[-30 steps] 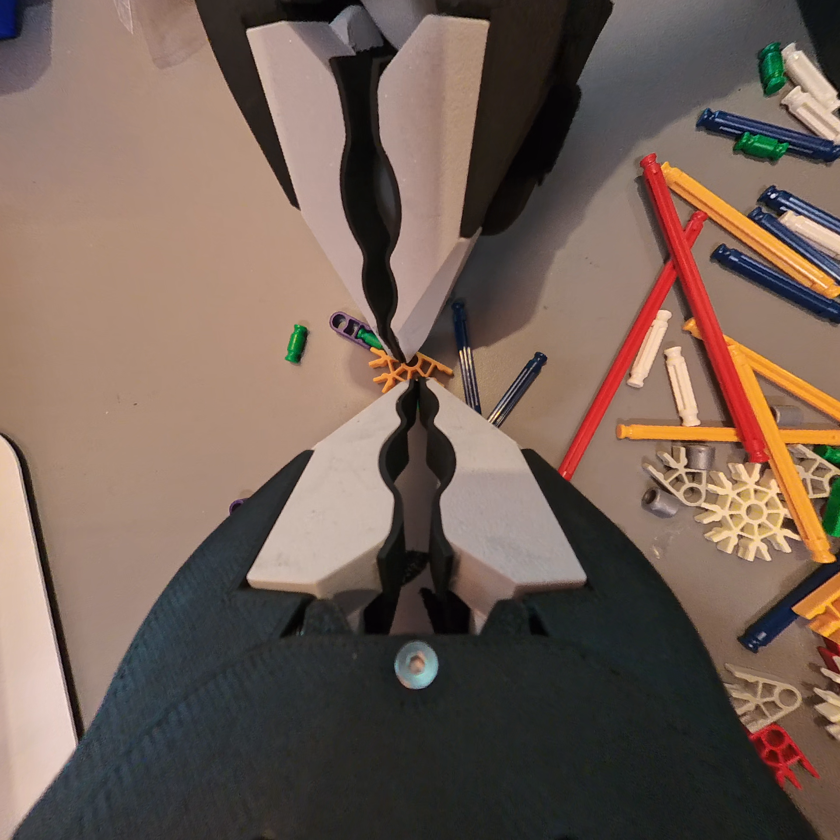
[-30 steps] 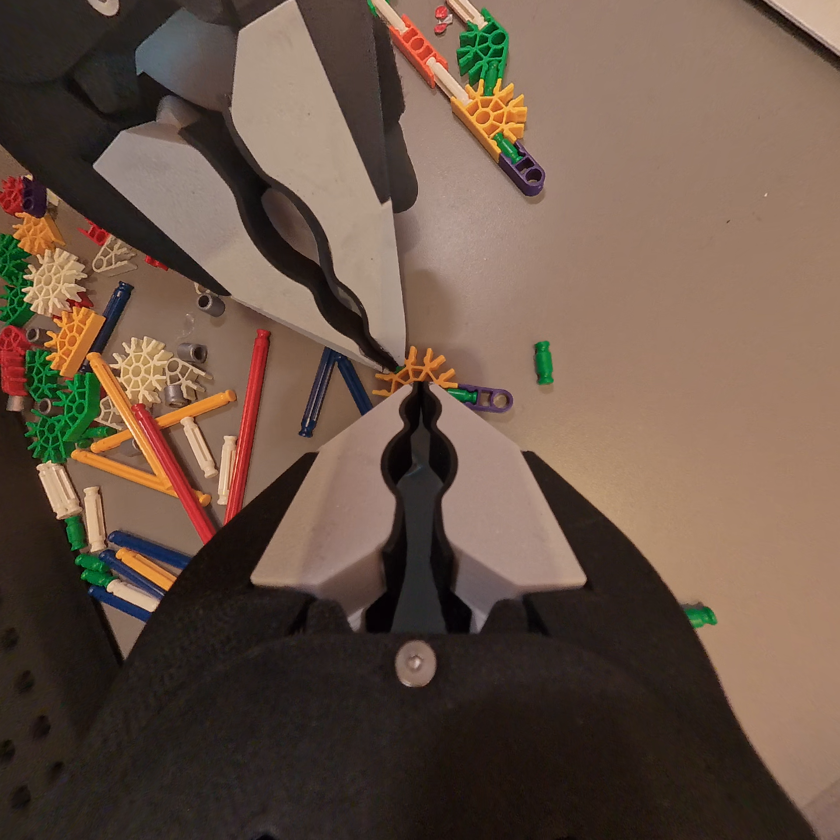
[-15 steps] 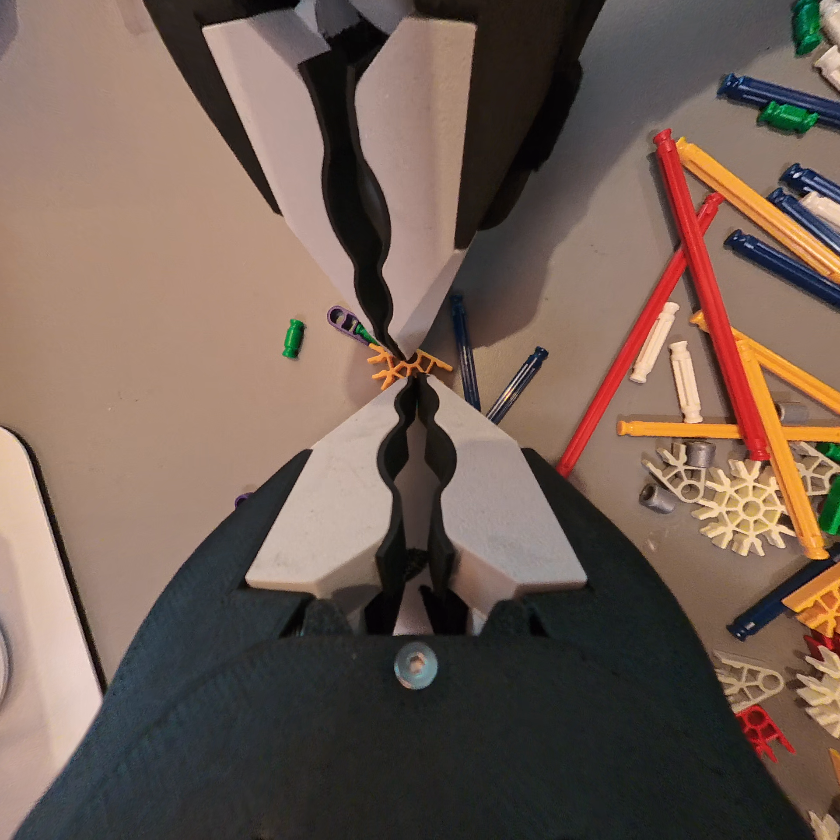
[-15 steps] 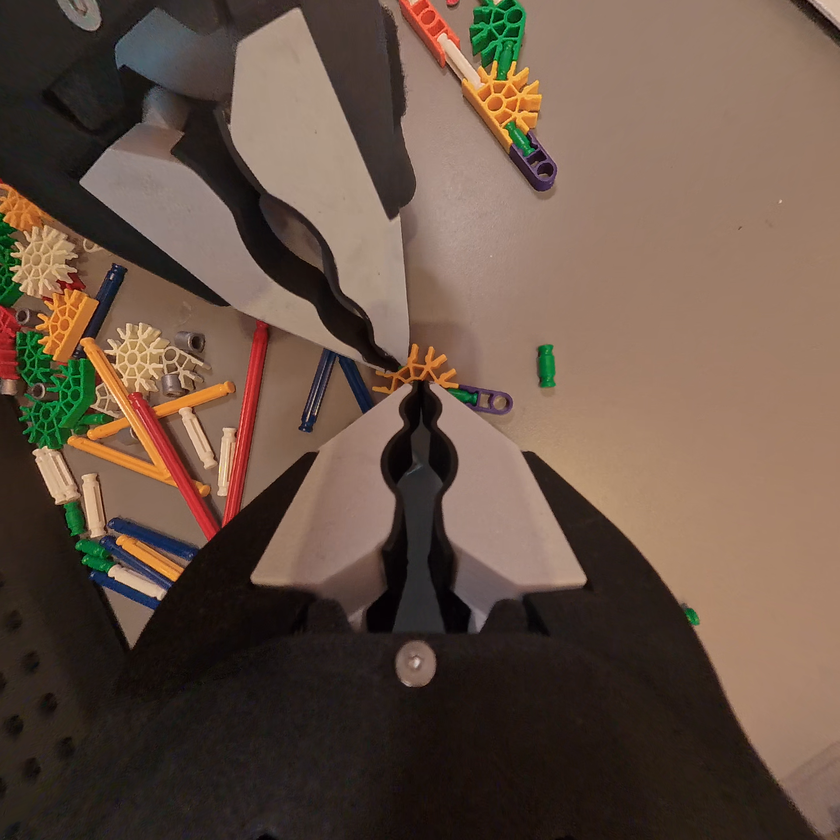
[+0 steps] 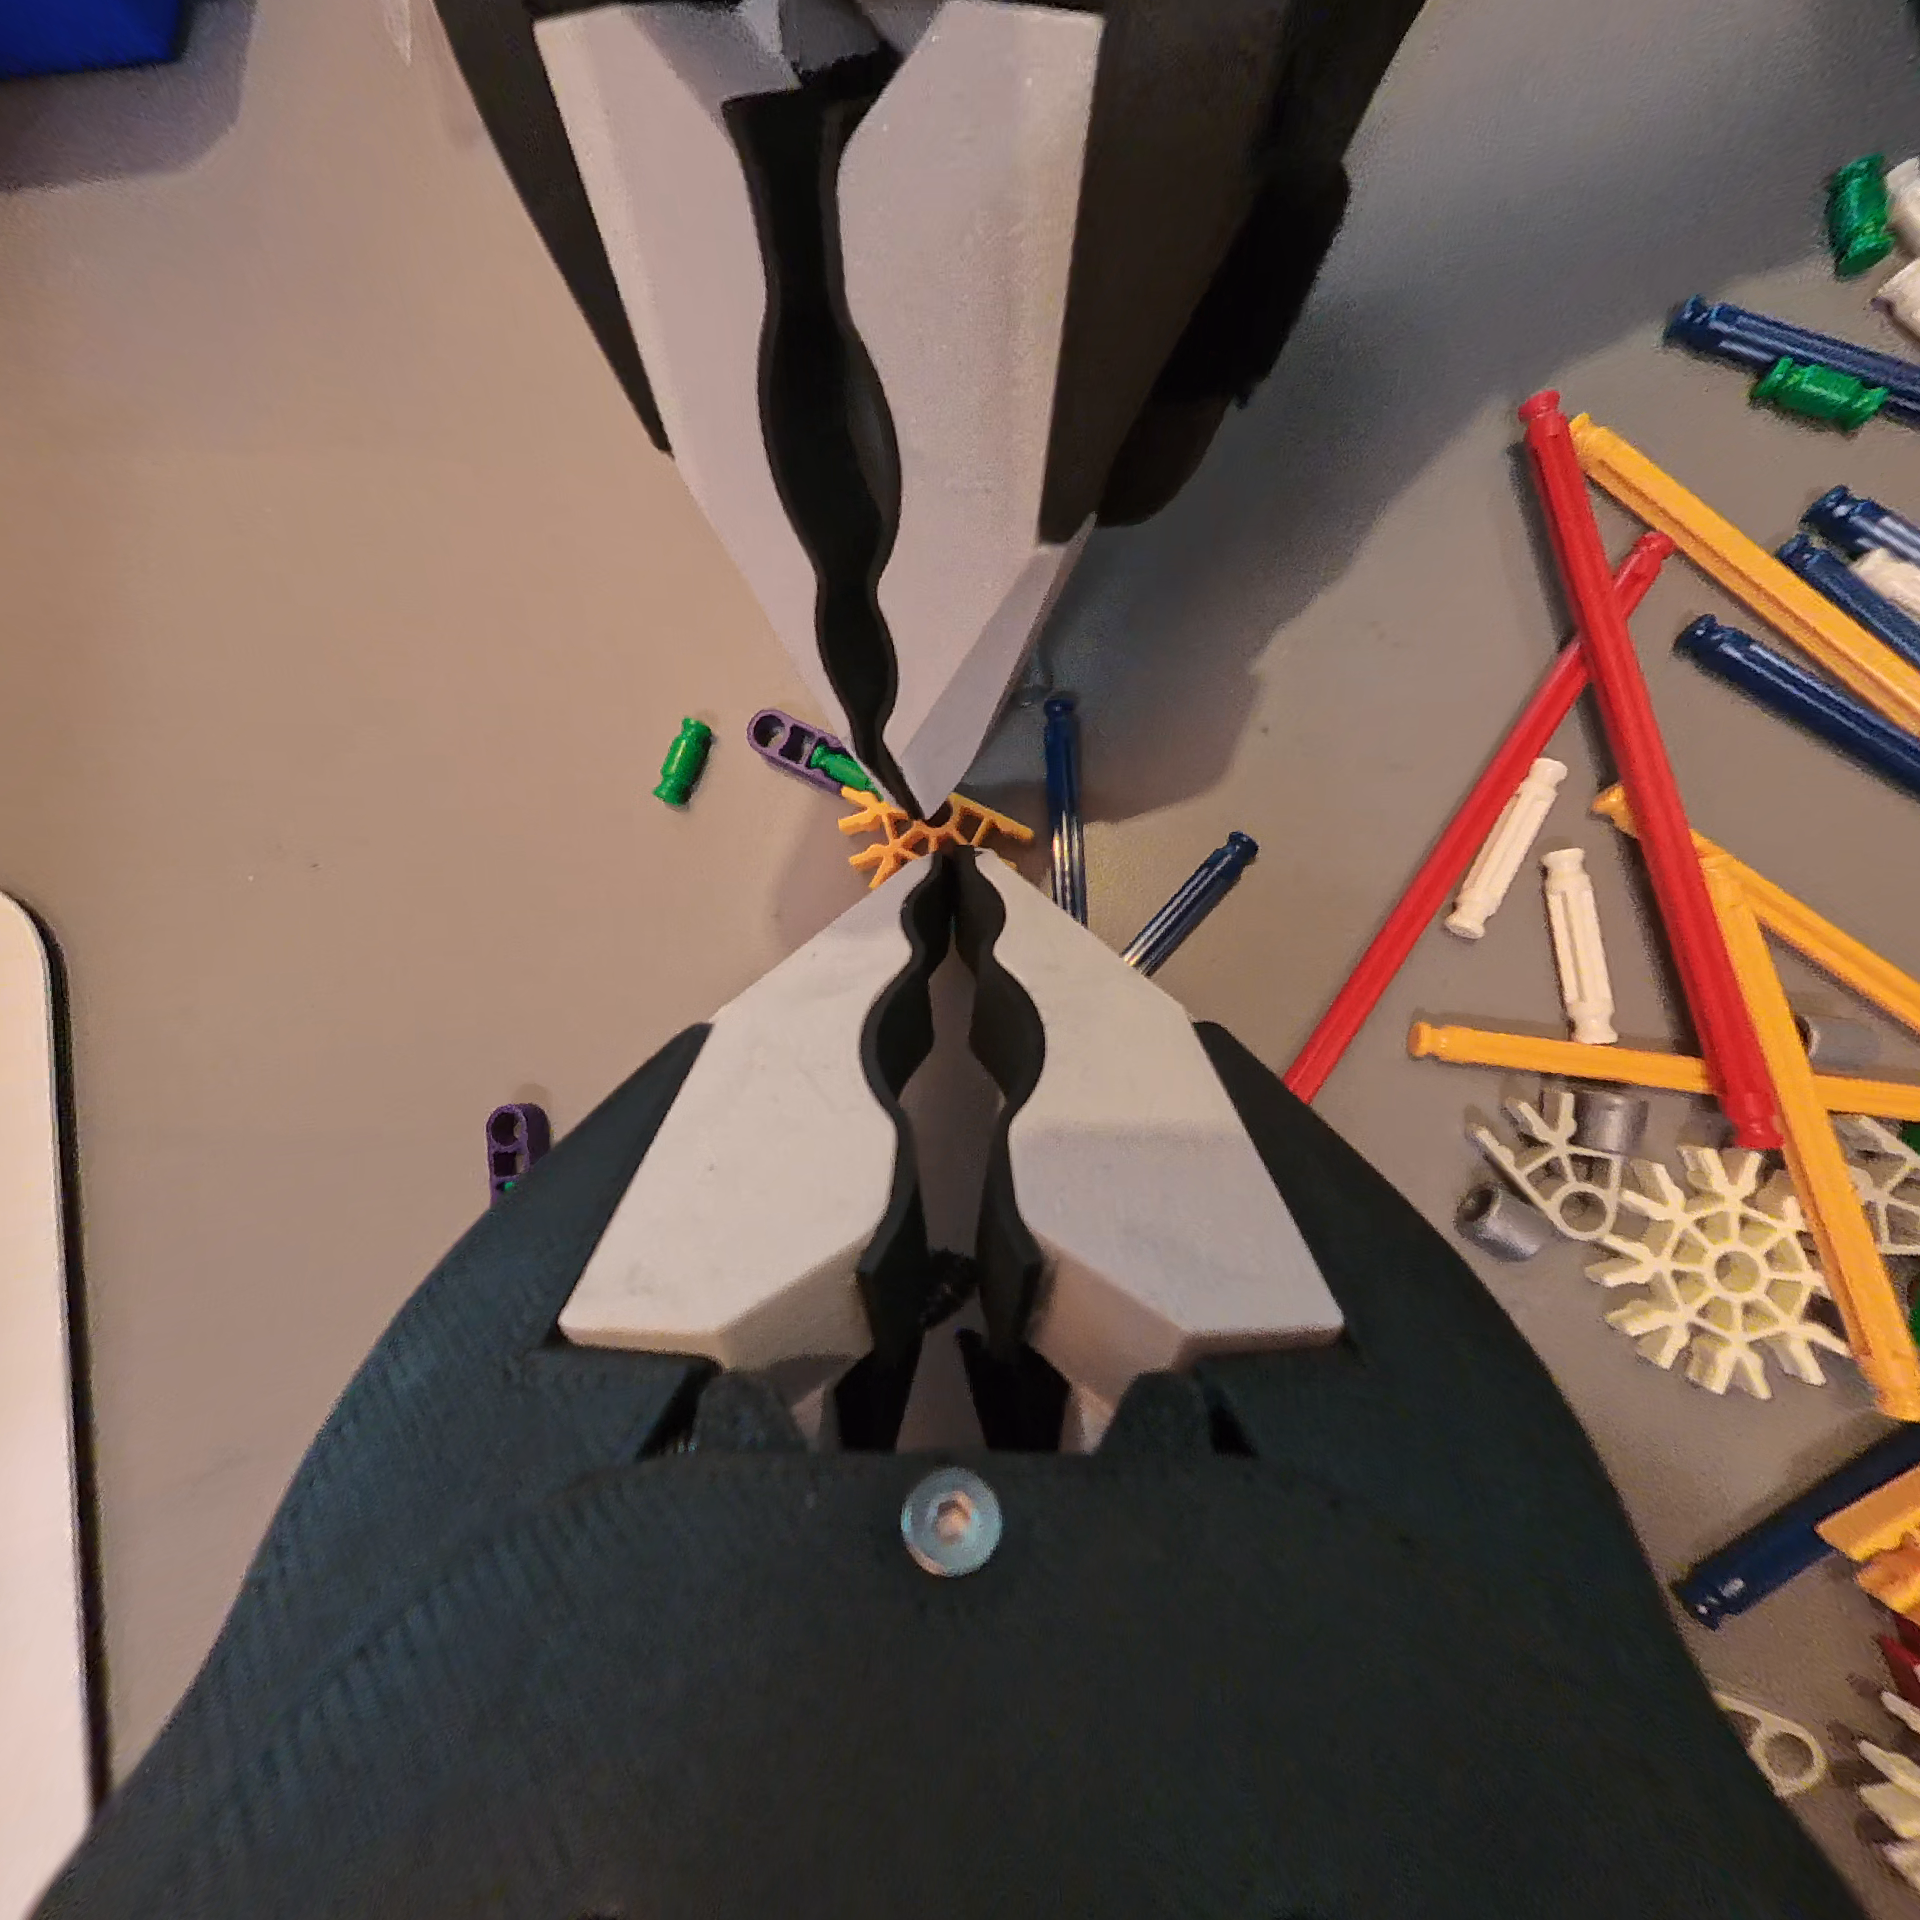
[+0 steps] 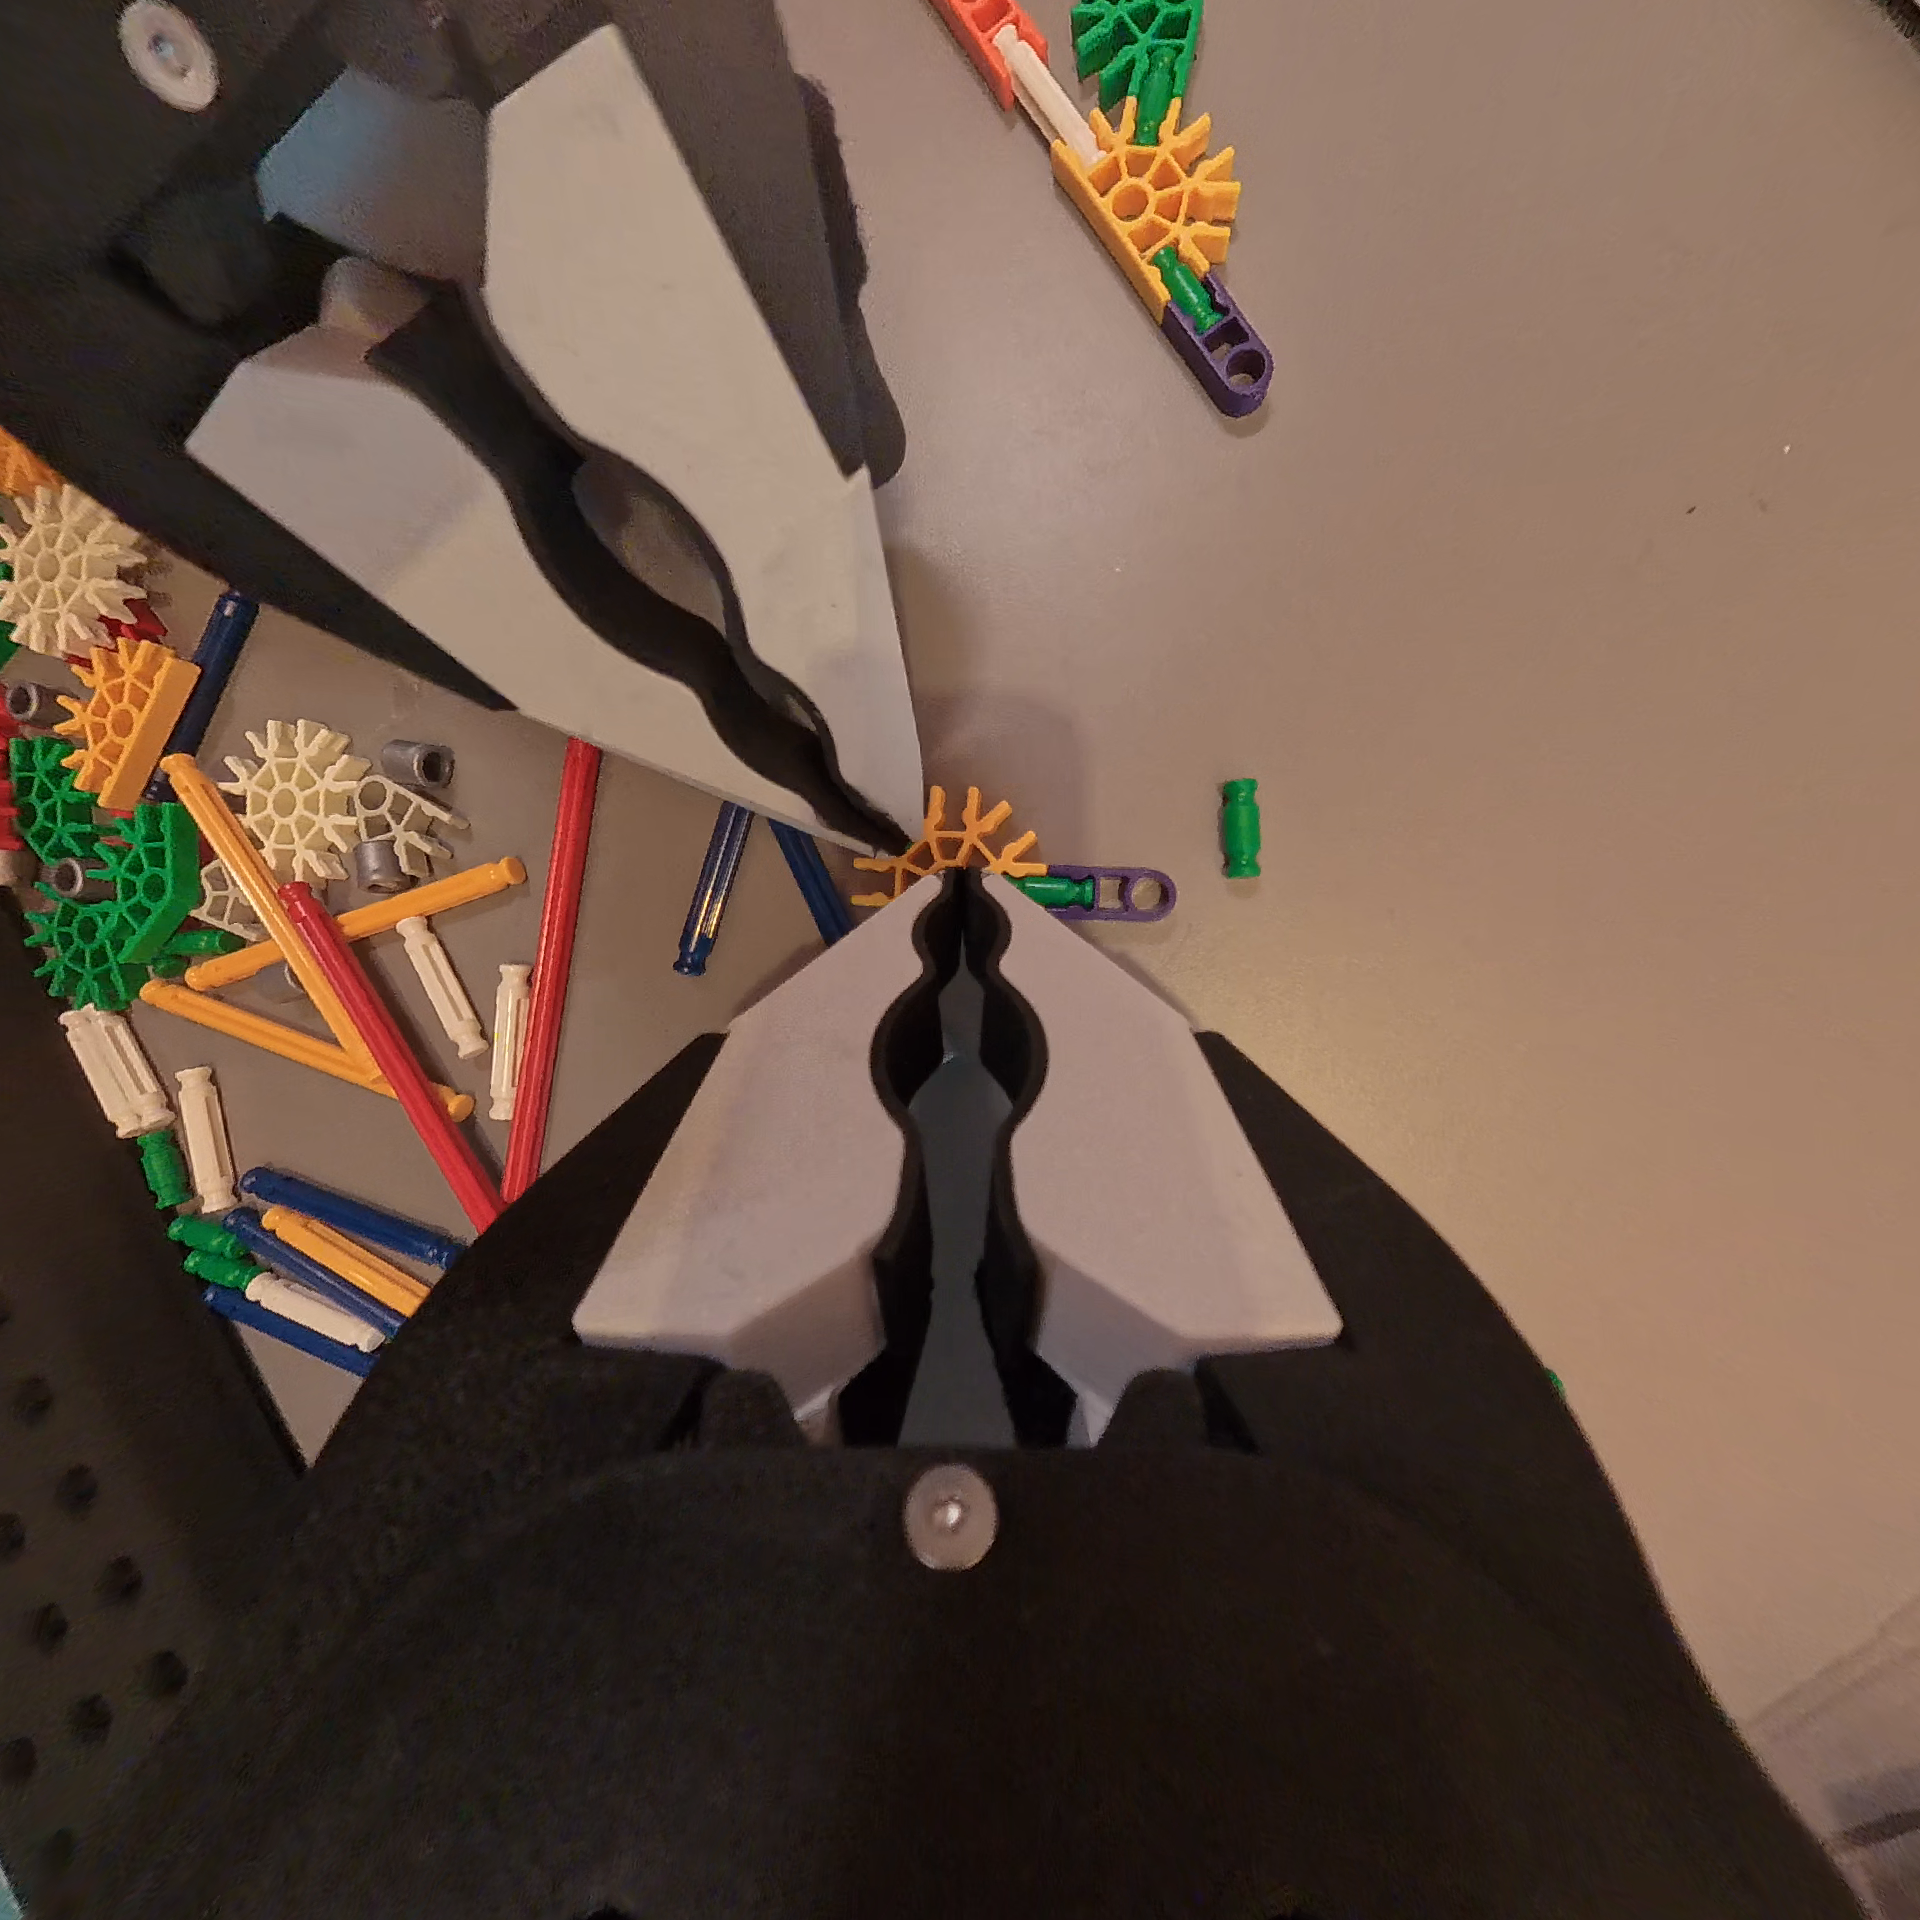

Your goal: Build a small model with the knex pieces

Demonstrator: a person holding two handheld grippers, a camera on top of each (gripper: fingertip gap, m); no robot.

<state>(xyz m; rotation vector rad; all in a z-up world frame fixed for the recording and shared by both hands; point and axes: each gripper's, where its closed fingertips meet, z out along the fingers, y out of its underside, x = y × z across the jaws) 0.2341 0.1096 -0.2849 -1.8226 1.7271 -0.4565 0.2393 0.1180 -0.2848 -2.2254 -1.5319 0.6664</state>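
Note:
A small orange fan-shaped connector [image 5: 883, 844] is pinched from two sides just over the grey table. My left gripper [image 5: 943, 873] is shut on its near edge. My right gripper [image 5: 906, 805] comes in from the top of that view and is shut on its far edge. In the right wrist view the right gripper [image 6: 956, 881] grips the orange connector [image 6: 966, 831] from below, and the left gripper [image 6: 891, 831] from the upper left. A purple connector [image 6: 1127, 891] with a short green rod [image 6: 1055, 888] appears joined to the orange one. A loose green rod [image 6: 1238, 828] lies beside it.
A pile of red, orange, blue and white rods [image 5: 1714, 935] with a white snowflake connector [image 5: 1725, 1268] lies to the right. A white board edge [image 5: 31, 1247] is at the left. An assembled orange, green and purple chain [image 6: 1143, 187] lies farther off. A black perforated plate [image 6: 83, 1558] is low left. Less than 4 cm separates the two grippers' tips.
Both grippers stay shut on the orange connector. The views have shifted only slightly, and the right gripper stands a little closer in the left wrist view.

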